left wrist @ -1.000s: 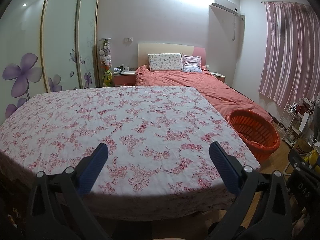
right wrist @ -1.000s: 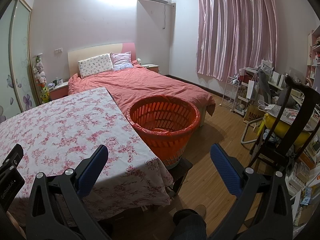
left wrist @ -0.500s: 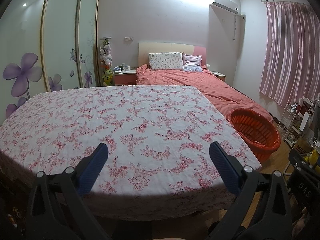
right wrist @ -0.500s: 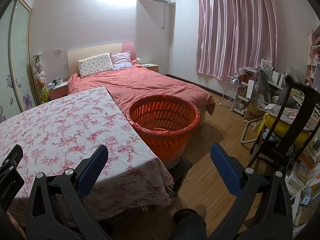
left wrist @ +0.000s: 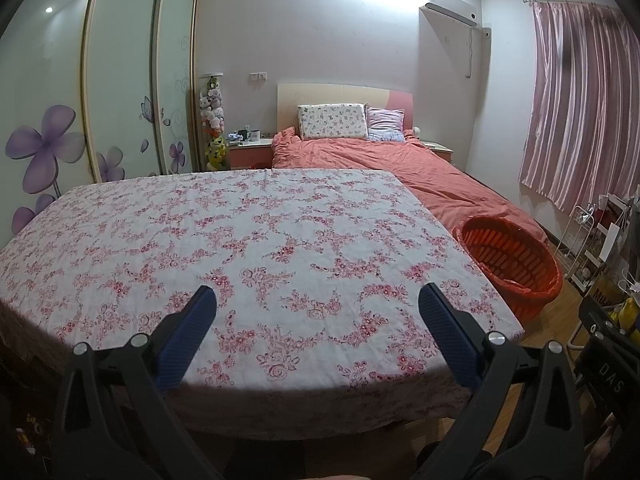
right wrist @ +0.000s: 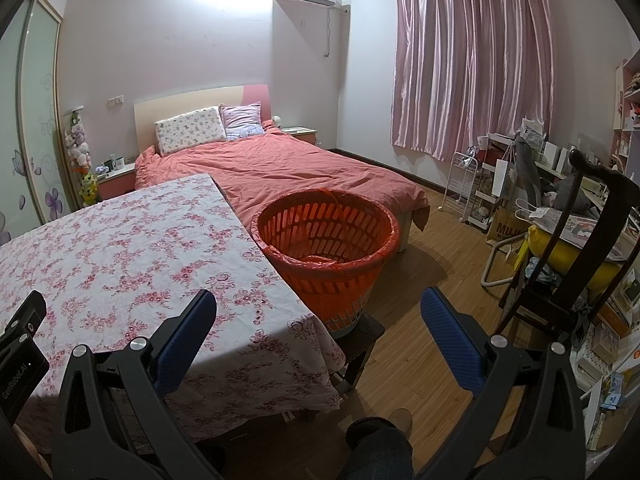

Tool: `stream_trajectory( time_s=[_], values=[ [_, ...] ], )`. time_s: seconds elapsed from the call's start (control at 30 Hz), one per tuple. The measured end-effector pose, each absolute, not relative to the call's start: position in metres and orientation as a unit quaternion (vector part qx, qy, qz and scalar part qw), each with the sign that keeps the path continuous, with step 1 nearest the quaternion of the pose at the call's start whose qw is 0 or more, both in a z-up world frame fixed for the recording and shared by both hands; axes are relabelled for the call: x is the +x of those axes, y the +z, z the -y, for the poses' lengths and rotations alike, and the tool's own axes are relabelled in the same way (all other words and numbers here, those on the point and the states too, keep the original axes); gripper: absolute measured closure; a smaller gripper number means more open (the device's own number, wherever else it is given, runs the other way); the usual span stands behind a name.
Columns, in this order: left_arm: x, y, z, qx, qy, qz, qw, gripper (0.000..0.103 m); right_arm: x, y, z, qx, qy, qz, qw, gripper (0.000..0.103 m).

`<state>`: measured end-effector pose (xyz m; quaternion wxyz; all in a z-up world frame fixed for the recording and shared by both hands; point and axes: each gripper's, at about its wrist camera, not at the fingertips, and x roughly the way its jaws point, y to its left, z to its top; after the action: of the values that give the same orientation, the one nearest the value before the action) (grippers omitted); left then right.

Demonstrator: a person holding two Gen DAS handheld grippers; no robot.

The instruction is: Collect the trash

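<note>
An orange slatted basket (right wrist: 326, 240) lined with an orange bag stands on a low dark stool beside the table's right edge; it also shows at the right in the left wrist view as the basket (left wrist: 508, 260). My left gripper (left wrist: 318, 312) hovers open over the near edge of the floral tablecloth (left wrist: 240, 240), nothing between its blue pads. My right gripper (right wrist: 318, 312) is open too, held in front of the basket above the table's corner. I see no loose trash on the cloth.
A bed with a salmon cover (right wrist: 296, 168) lies behind the table. A dark wooden chair (right wrist: 580, 248), a white cart (right wrist: 464, 184) and cluttered shelves fill the right side. Wooden floor (right wrist: 424, 280) lies open between basket and chair. A person's knee (right wrist: 376, 448) shows below.
</note>
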<state>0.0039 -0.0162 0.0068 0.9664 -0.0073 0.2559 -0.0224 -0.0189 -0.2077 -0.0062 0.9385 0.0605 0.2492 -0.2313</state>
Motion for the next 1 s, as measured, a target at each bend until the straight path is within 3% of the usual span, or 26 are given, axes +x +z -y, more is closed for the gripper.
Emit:
stream_trajectory(
  time_s=[1.0],
  values=[
    [0.0006,0.0028,0.0140,0.001,-0.017,-0.256,0.967,0.004,-0.0188,-0.0063,0.2079,0.061,-0.231,-0.250,0.938,0.002]
  ],
)
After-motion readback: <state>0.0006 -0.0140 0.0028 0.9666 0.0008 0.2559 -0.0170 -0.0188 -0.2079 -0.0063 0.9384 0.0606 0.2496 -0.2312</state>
